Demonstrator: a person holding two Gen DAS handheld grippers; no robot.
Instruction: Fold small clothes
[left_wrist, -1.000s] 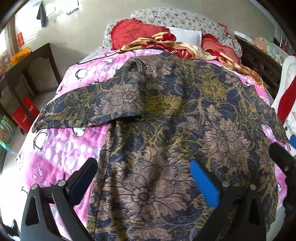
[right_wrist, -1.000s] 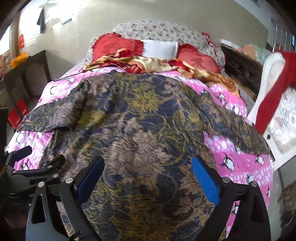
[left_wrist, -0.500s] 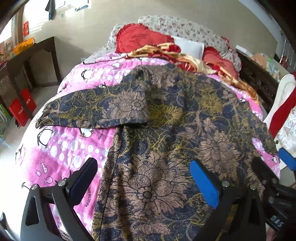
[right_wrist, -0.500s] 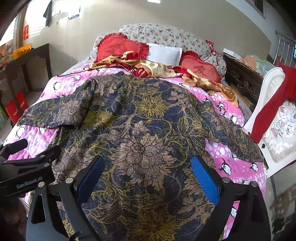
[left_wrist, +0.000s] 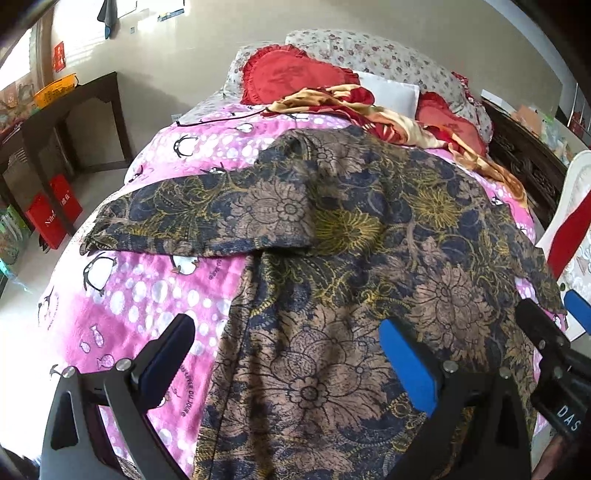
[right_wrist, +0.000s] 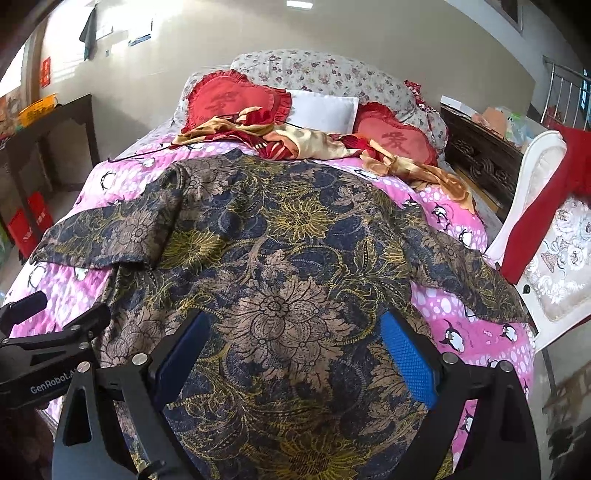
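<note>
Two grippers are hovering over the near end of a bed, neither touching cloth. The left gripper (left_wrist: 286, 354) is standing with its jaws spread wide and nothing between them; the right gripper (right_wrist: 301, 350) is likewise gaping and carrying nothing.

The task's thing, a floral shirt (right_wrist: 280, 266), is lying flat and face-down-looking on the pink blanket (left_wrist: 122, 295), its body running from near the pillows (right_wrist: 325, 74) toward the cameras, hem nearest. Its left sleeve (left_wrist: 192, 218) is stretching out sideways toward the bed's left edge; its right sleeve (right_wrist: 465, 266) is reaching toward the white chair (right_wrist: 543, 206). Beyond the collar end, a gold and red cloth (right_wrist: 295, 144) is lying bunched, near the shirt but apart from it as far as I can tell.

Judging by this, the spreading step is looking finished and the first fold is not yet begun: both sleeves are out, no crease is showing. The next move is probably calling for each gripper to drop to a sleeve or to a hem corner, pinch a single layer rather than the blanket beneath, and carry it across the body. Thin, limp fabric like this is likely to sag and drag, so a low, even lift is seeming wise.
</note>
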